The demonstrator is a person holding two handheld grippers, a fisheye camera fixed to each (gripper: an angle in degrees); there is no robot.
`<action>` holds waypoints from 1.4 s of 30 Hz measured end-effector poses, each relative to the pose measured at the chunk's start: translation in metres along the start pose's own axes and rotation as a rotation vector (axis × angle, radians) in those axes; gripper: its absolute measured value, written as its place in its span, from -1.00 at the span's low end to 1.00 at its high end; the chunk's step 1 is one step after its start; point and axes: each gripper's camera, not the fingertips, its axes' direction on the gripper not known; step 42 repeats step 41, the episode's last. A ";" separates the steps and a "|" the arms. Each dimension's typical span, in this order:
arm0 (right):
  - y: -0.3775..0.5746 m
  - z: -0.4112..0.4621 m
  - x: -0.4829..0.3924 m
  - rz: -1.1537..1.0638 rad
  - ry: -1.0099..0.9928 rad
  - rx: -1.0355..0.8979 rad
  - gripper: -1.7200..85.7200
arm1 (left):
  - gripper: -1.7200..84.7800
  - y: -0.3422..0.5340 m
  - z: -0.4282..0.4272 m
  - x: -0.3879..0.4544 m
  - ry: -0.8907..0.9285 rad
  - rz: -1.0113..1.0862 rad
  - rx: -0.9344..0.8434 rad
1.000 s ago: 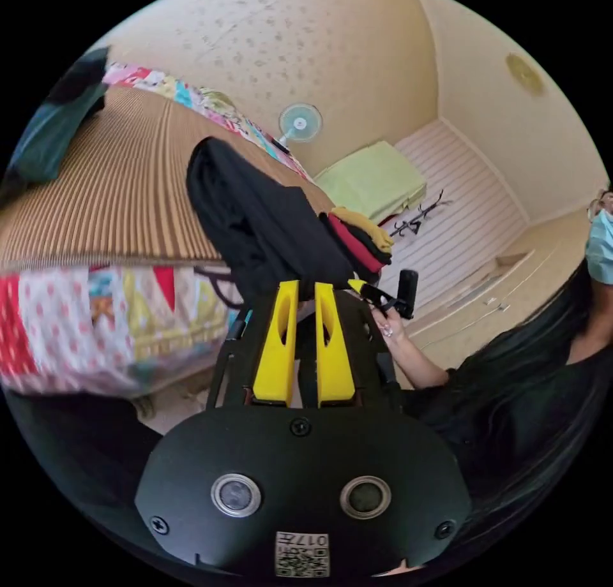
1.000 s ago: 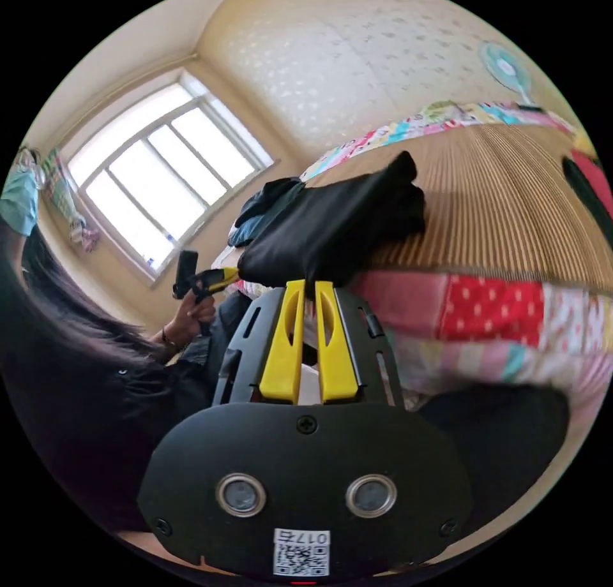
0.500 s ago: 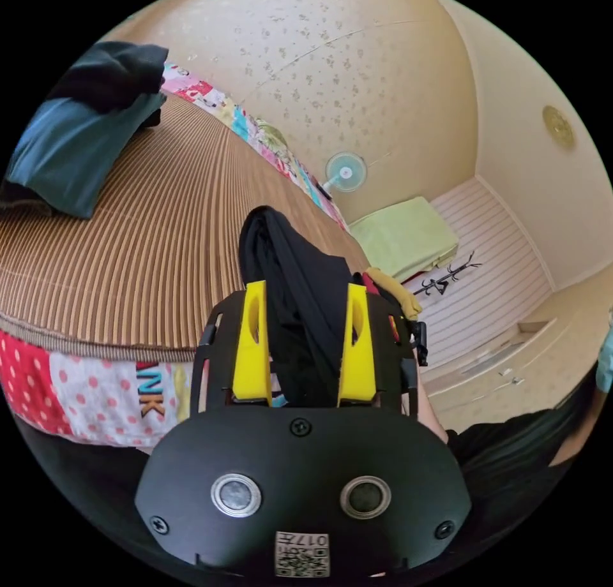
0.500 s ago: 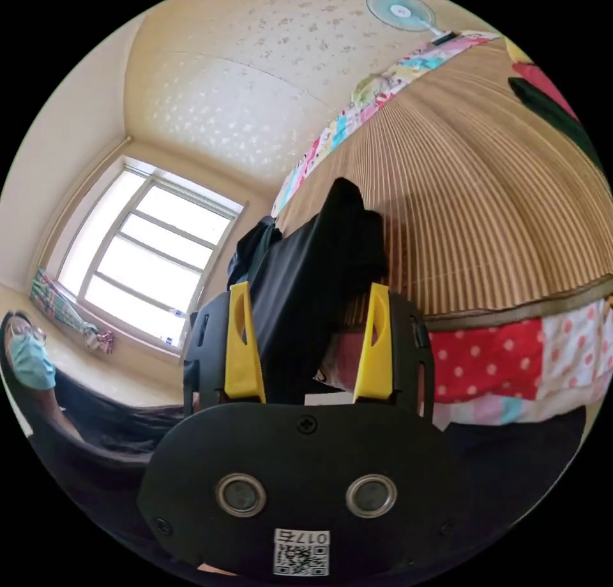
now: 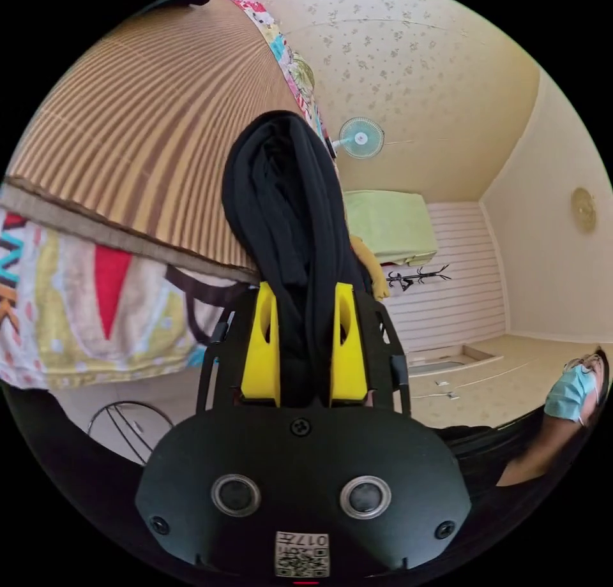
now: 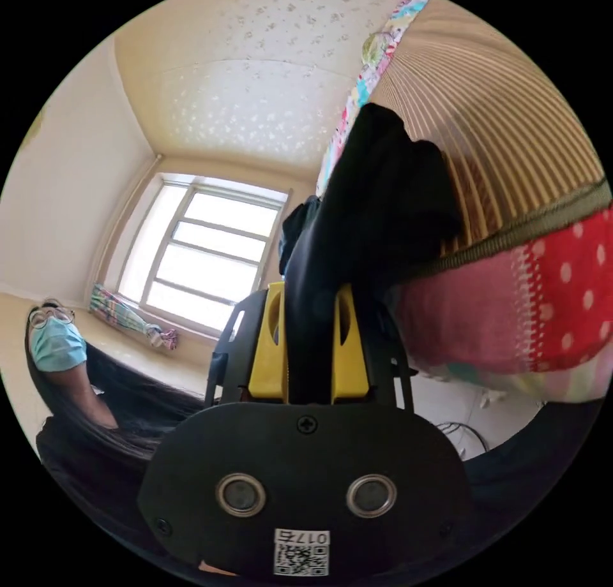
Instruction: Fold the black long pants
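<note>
In the left gripper view we see the striped mat (image 5: 140,121) of the bed at far left, with the patchwork quilt (image 5: 83,306) hanging below its edge. Near the middle, the folded black long pants (image 5: 287,210) lie bunched at the mat's edge and run down between our left gripper (image 5: 305,297), whose yellow fingers (image 5: 263,344) are closed against the dark cloth from both sides, leaving only the width of the fabric between them. Just right of the pants stands a wall fan (image 5: 361,138), then a green cover (image 5: 389,223) and a coat rack (image 5: 415,275); at far right a person (image 5: 562,415) in a mask leans in.

In the right gripper view the person (image 6: 76,395) is at far left, with a window (image 6: 204,255) beside them. At centre our right gripper (image 6: 309,297) has its yellow fingers (image 6: 348,344) pressed onto the same black long pants (image 6: 377,217), which rise from the grip onto the striped mat (image 6: 511,147). A second dark garment (image 6: 297,230) lies just behind the pants. To the right, the quilt (image 6: 530,306) drapes over the bed's side, red with white dots.
</note>
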 end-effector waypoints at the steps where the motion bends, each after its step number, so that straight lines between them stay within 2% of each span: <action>1: -0.010 -0.010 -0.008 -0.039 0.002 0.005 -0.73 | -0.68 -0.005 0.014 0.010 0.017 0.019 -0.009; 5: -0.048 -0.050 -0.039 -0.158 0.158 0.026 -0.74 | -0.68 -0.037 0.079 0.049 -0.004 0.099 -0.076; 9: -0.095 -0.116 -0.054 -0.200 0.379 0.089 -0.73 | -0.67 -0.074 0.194 0.078 0.029 0.141 -0.169; 11: -0.110 -0.144 -0.051 -0.147 0.547 0.110 -0.71 | -0.66 -0.082 0.251 0.087 0.003 0.169 -0.213; 13: -0.114 -0.172 -0.049 0.032 0.850 0.148 -0.67 | -0.62 -0.079 0.312 0.094 -0.085 0.189 -0.295; 15: -0.096 -0.180 -0.063 0.101 1.060 0.218 -0.66 | -0.61 -0.062 0.328 0.097 -0.114 0.226 -0.297; 16: -0.078 -0.176 -0.075 0.099 1.142 0.268 -0.66 | -0.61 -0.043 0.323 0.098 -0.118 0.258 -0.251; 19: -0.024 -0.140 -0.091 0.007 1.203 0.381 -0.67 | -0.65 0.005 0.287 0.093 -0.127 0.321 -0.154; 21: 0.007 -0.103 -0.090 -0.068 1.179 0.439 -0.68 | -0.71 0.033 0.256 0.091 -0.130 0.386 -0.116; 24: 0.035 -0.023 -0.077 -0.167 1.101 0.467 -0.70 | -0.81 0.069 0.199 0.093 -0.264 0.480 -0.039; 27: 0.044 0.085 -0.069 -0.307 1.091 0.375 -0.71 | -0.82 0.094 0.140 0.099 -0.406 0.579 0.008; 31: 0.040 0.235 -0.039 -0.519 1.118 0.083 -0.70 | -0.81 0.127 0.052 0.081 -0.539 0.510 0.089; 34: 0.037 0.296 -0.001 -0.513 1.140 -0.074 -0.68 | -0.81 0.150 -0.014 0.070 -0.608 0.427 0.237; 35: 0.037 0.302 0.006 -0.500 1.145 -0.093 -0.67 | -0.81 0.152 -0.027 0.070 -0.623 0.413 0.274; 37: 0.053 0.308 0.021 -0.559 1.152 -0.009 -0.67 | -0.78 0.146 -0.073 0.077 -0.652 0.378 0.411; 42: 0.073 0.312 0.034 -0.616 1.145 0.031 -0.68 | -0.73 0.074 -0.109 0.122 -0.741 0.461 0.419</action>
